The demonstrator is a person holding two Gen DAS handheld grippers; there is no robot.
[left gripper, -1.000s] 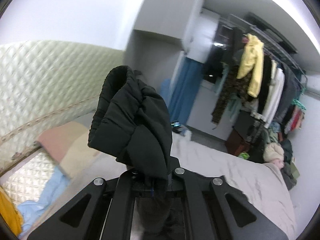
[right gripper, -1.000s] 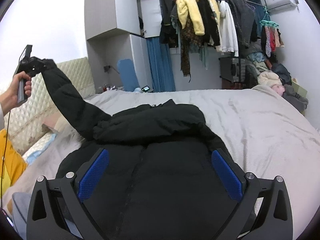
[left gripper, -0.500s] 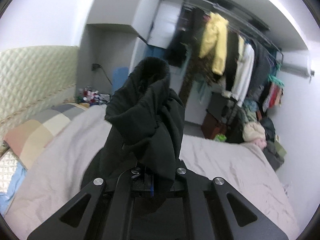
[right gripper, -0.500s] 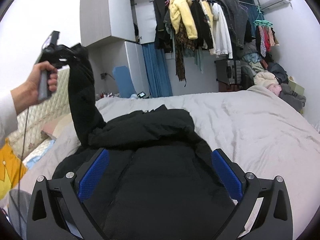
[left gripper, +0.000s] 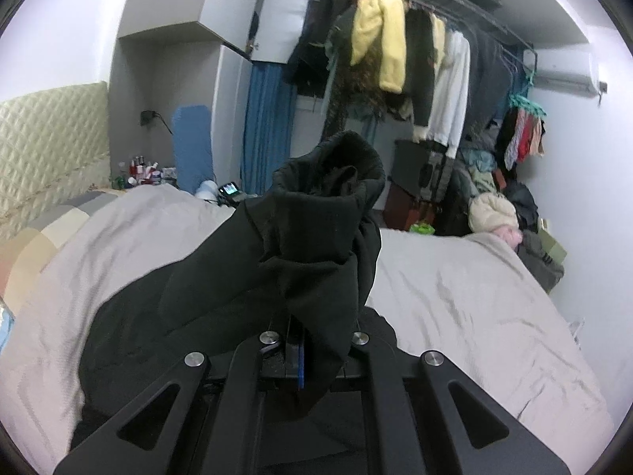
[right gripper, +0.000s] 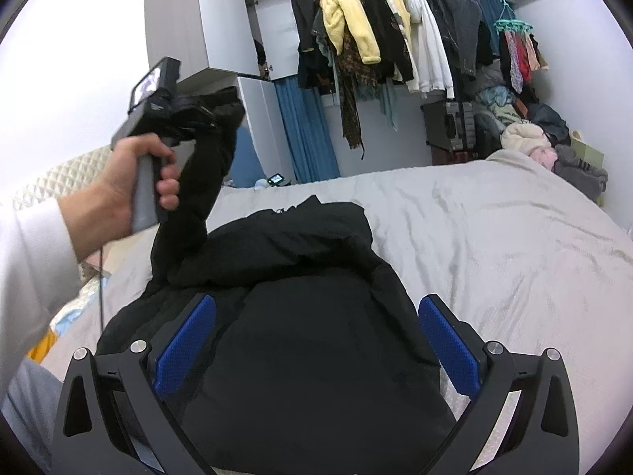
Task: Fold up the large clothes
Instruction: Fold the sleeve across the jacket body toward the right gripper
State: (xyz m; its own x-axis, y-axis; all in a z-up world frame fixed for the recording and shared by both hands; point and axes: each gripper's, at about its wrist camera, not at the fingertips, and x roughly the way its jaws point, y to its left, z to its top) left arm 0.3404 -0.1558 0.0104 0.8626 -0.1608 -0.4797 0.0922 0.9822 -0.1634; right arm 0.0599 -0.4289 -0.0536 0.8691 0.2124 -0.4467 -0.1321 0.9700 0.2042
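A black puffy jacket [right gripper: 300, 316] lies on the grey bed [right gripper: 494, 237], its hood end toward the far side. My left gripper [left gripper: 312, 360] is shut on the jacket's left sleeve [left gripper: 316, 237] near the cuff and holds it high above the bed. In the right wrist view the left gripper [right gripper: 186, 114] is up at the left with the sleeve [right gripper: 194, 206] hanging from it down to the jacket's shoulder. My right gripper [right gripper: 316, 344] is open, low over the jacket's body, with its blue pads [right gripper: 186, 340] on either side and nothing between them.
A rack of hanging clothes [right gripper: 395, 31] stands beyond the bed, with piled clothes [right gripper: 526, 134] at its right. A quilted headboard [left gripper: 47, 134] and pillows [left gripper: 47, 233] are on the left. A white cabinet [right gripper: 205, 19] hangs above the far left corner.
My left gripper has carried the sleeve up and rightward, from out over the headboard side toward the jacket's body. The right gripper has stayed open over the jacket.
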